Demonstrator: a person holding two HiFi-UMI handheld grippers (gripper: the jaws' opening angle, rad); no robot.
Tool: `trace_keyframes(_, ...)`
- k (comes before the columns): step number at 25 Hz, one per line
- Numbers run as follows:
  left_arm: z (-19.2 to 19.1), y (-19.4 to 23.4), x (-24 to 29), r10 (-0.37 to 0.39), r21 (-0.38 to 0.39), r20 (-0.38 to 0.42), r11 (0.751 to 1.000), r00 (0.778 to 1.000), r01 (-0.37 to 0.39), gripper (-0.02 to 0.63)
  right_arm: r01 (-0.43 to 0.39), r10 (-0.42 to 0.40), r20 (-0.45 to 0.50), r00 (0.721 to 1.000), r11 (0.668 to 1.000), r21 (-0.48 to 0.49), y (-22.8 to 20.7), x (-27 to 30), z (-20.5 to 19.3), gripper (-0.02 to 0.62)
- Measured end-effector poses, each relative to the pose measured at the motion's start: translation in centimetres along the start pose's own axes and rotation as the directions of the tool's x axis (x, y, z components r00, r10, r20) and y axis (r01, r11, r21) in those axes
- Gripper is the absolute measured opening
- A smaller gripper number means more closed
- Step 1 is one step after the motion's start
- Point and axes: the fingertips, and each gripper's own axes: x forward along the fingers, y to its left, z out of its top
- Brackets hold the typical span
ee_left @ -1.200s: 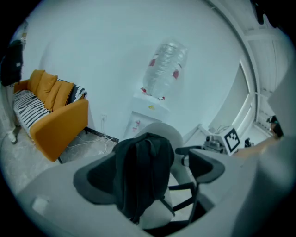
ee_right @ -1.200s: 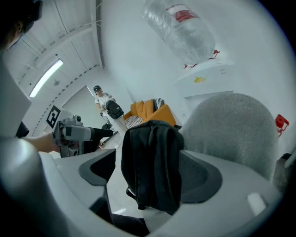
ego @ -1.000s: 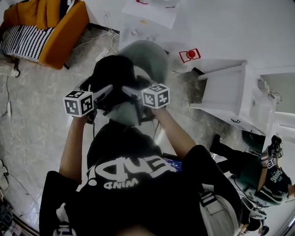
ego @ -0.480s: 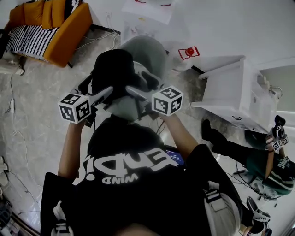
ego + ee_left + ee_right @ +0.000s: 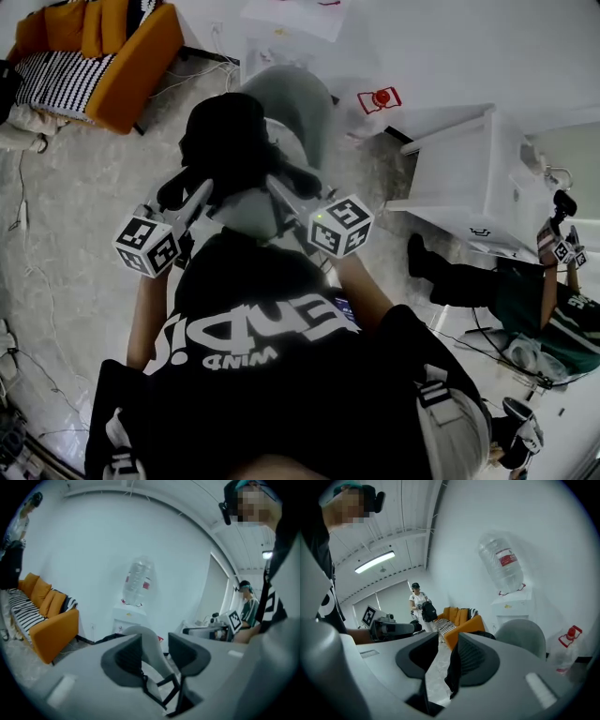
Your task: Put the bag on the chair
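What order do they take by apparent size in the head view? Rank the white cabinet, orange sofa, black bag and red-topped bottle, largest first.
1. White cabinet and orange sofa: too alike to split, and the frame edge cuts the sofa.
2. Black bag: close behind, and nearer the camera.
3. Red-topped bottle: clearly smallest.

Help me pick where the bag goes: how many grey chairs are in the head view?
1: the grey chair straight ahead, partly behind the black bag; the orange sofa sits top left.
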Motion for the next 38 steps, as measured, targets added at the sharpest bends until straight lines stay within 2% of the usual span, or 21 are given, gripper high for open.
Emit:
trace_keyframes(6, -1.0, -0.4, -0.2, 0.033, 0.021, 0.033, 0.999, 0.999, -0.034, 0.016, 0.077, -0.076, 0.031, 0.997, 0.996, -0.044, -0.2, -1.1, -0.3, 0.006)
trace_keyframes(7, -1.2, -0.4, -0.1, 0.038, 0.028, 0.032, 0.999, 0.999, -0.039, 0.002, 0.086, -0.085, 0.025, 0.996, 0.995, -0.051, -0.4, -1.1, -0.6, 0.003)
trace_keyframes(20, -3.7, 0.7, 0.9, 0.104, 0.004, -0.02, 0.995, 0.994, -0.104, 0.002, 0.122, -0.121, -0.011, 0.993, 0.992, 0.03, -2.5, -0.5, -3.1, 0.002)
trace_keyframes(26, -3.8, 1.0, 0.9, 0.112, -0.046, -0.007, 0.993, 0.994, -0.113, 0.002, 0.087, -0.087, -0.038, 0.995, 0.996, 0.001, -1.8, -0.2, -3.5, 0.002)
trace_keyframes(38, -3.7, 2.2, 0.6, 0.147, -0.051, -0.018, 0.988, 0.989, -0.147, 0.002, 0.087, -0.086, -0.034, 0.996, 0.996, 0.009, -2.2, 0.5, -3.0, 0.002)
